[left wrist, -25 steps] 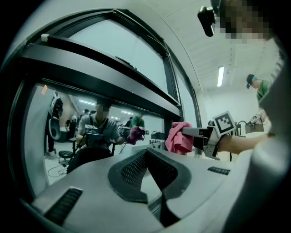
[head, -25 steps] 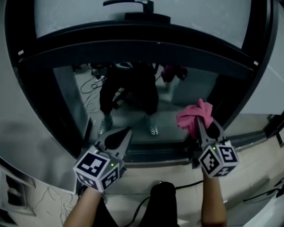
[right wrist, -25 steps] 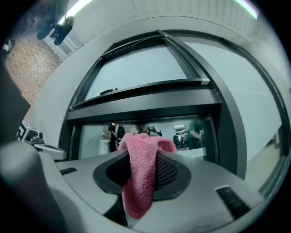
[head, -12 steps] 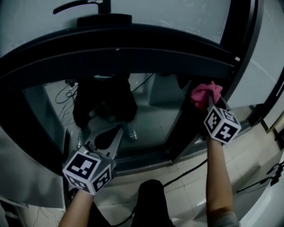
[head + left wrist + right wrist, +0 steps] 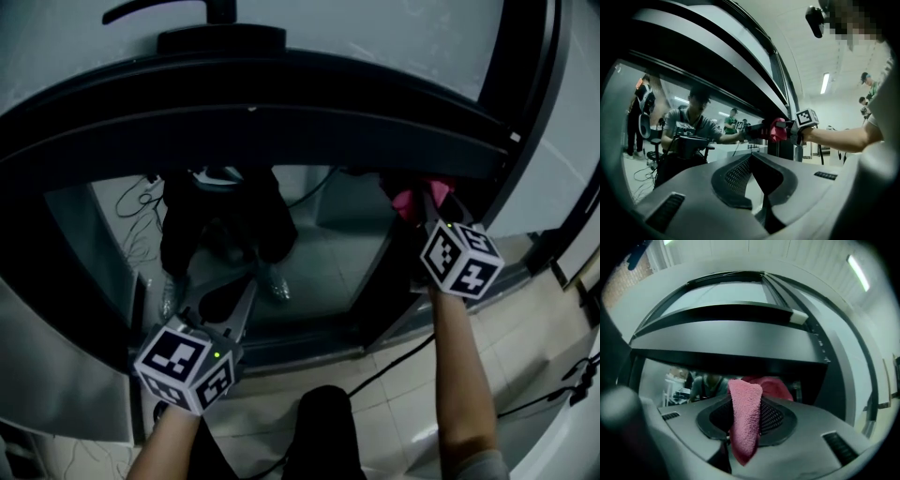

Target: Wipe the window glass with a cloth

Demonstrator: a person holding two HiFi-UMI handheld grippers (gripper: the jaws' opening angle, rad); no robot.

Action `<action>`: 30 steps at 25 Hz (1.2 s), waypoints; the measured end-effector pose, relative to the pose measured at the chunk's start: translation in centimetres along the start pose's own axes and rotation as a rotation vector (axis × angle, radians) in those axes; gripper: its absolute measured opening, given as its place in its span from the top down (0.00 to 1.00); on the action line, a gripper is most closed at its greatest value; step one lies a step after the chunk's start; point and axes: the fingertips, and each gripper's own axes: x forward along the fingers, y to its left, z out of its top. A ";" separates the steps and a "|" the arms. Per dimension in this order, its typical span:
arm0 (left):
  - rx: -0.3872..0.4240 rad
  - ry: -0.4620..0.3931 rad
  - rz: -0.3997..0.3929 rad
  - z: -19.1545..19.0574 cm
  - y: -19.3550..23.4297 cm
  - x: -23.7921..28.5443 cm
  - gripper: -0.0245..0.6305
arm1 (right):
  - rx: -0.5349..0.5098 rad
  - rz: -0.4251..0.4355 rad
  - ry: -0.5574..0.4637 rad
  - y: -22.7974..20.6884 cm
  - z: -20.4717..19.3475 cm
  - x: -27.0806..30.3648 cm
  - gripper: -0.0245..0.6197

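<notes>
- window framing fills most of the head view: a broad dark frame bar (image 5: 281, 112) runs across, with a dark handle (image 5: 159, 11) above it and the window glass (image 5: 319, 253) below it.
- pale floor tiles (image 5: 394, 422) lie below the window, and a black cable (image 5: 398, 358) trails over them.
- the glass reflects a seated person in dark clothes, and also some cables on the floor.
- the right gripper (image 5: 424, 204) reaches up to the top right corner of the glass, just under the frame bar and beside the dark upright at the right.
- in the right gripper view its jaws are clamped on the pink cloth (image 5: 745, 420). one fold hangs down between them and more is bunched beyond the tips.
- in the head view the cloth (image 5: 409, 199) shows only as a small pink patch ahead of the marker cube.
- seen from the left gripper view, the cloth (image 5: 777, 130) meets its own reflection on the pane, so it appears to touch the glass. the right gripper (image 5: 788, 129) is level behind it on an outstretched bare forearm (image 5: 839, 138).
- the left gripper (image 5: 246, 286) is low at the left, pointing at the lower part of the glass and well apart from the cloth.
- its jaws meet at the tips with nothing between them.
- beyond the arm in the left gripper view, a ceiling light (image 5: 825, 83) and other people (image 5: 867, 86) show far off at the right.
</notes>
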 end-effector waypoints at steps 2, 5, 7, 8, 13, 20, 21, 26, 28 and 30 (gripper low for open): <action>-0.003 0.002 0.018 -0.2 0.5 -0.8 0.96 | -0.012 0.070 -0.006 4.0 0.1 -0.3 0.78; 0.001 0.002 0.063 -0.3 1.8 -3.1 0.96 | -0.019 0.151 -0.023 9.7 0.5 -0.5 0.79; 0.000 -0.002 0.100 -0.3 3.1 -5.0 0.96 | -0.028 0.215 -0.036 13.7 1.0 -0.8 0.79; -0.004 -0.005 0.119 -0.2 3.7 -6.0 0.96 | -0.033 0.256 -0.041 16.0 1.2 -1.0 0.79; -0.015 -0.017 0.215 0.2 6.4 -11.2 0.96 | -0.056 0.433 -0.051 26.9 1.9 -1.8 0.79; -0.016 -0.041 0.379 0.7 11.1 -19.9 0.96 | -0.037 0.616 -0.060 39.4 2.7 -2.7 0.79; -0.022 -0.040 0.404 0.6 11.6 -21.2 0.96 | -0.038 0.639 -0.062 41.1 2.7 -2.9 0.79; -0.027 -0.046 0.487 0.4 14.0 -27.1 0.96 | -0.037 0.738 -0.074 49.4 3.3 -3.9 0.79; -0.033 -0.046 0.525 0.3 14.7 -29.4 0.96 | -0.041 0.779 -0.078 52.8 3.5 -4.3 0.79; -0.041 -0.043 0.559 0.1 15.2 -31.5 0.96 | -0.045 0.816 -0.081 56.1 3.6 -4.6 0.79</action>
